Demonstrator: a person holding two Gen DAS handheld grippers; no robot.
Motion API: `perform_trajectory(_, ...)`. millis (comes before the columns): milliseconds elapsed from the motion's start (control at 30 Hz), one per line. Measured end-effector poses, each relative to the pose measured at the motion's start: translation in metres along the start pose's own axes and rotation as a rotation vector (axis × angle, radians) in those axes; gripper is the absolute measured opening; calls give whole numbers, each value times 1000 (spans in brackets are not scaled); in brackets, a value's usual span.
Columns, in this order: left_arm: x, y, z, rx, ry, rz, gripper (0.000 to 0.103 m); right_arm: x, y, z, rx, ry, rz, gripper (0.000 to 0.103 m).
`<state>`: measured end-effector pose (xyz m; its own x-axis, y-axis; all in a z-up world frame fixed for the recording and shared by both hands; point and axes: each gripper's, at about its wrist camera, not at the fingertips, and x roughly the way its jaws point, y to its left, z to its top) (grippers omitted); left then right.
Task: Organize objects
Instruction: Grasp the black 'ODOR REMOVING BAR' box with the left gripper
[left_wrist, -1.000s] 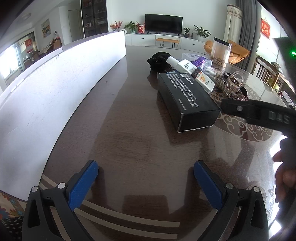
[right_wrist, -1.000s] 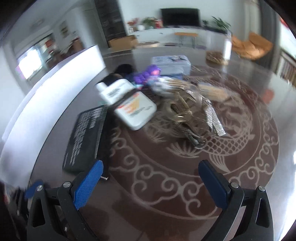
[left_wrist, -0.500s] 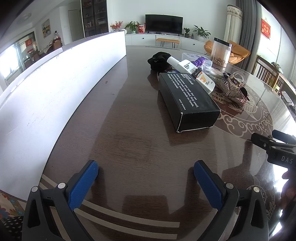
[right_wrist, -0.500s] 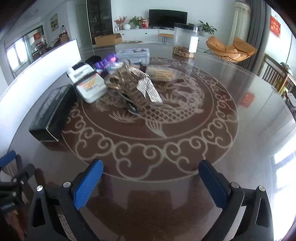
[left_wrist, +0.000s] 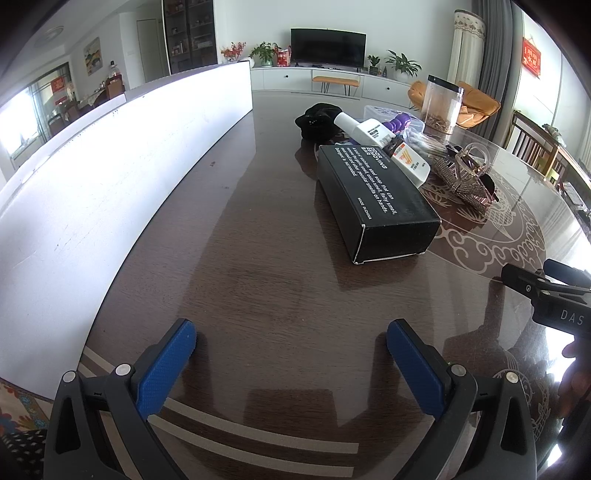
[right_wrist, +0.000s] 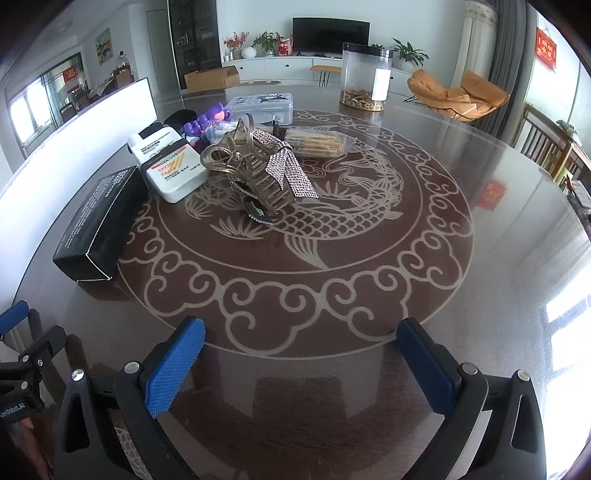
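A black box lies on the dark round table. Behind it lie a white sunscreen tube, a white bottle, a purple toy, a gold hair claw with a rhinestone bow, a packet of sticks and a black cloth. My left gripper is open and empty, well short of the box. My right gripper is open and empty over the table's pattern, and shows at the right edge of the left wrist view.
A long white panel runs along the table's left side. A clear lidded box and a tall clear jar stand at the back. Chairs stand at the right. The patterned table stretches right of the pile.
My right gripper has pulled back from the pile toward the table's near edge and swung right. My left gripper has not moved.
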<state>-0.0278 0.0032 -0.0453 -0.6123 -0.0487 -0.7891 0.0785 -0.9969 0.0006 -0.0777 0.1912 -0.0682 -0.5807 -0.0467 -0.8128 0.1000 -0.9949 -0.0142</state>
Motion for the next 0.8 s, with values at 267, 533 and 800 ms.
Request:
perform_trajectory(267,0,0,0,-1,2,0,103,0,0,0,0,0,0,103)
perform_trajectory(533,-6,8,13,-76,31,-220,103,0,0,0,-1,0,0,103)
perform_trajectory(800,12,-31,67,45,41,-176,103,0,0,0,-1,0,0,103)
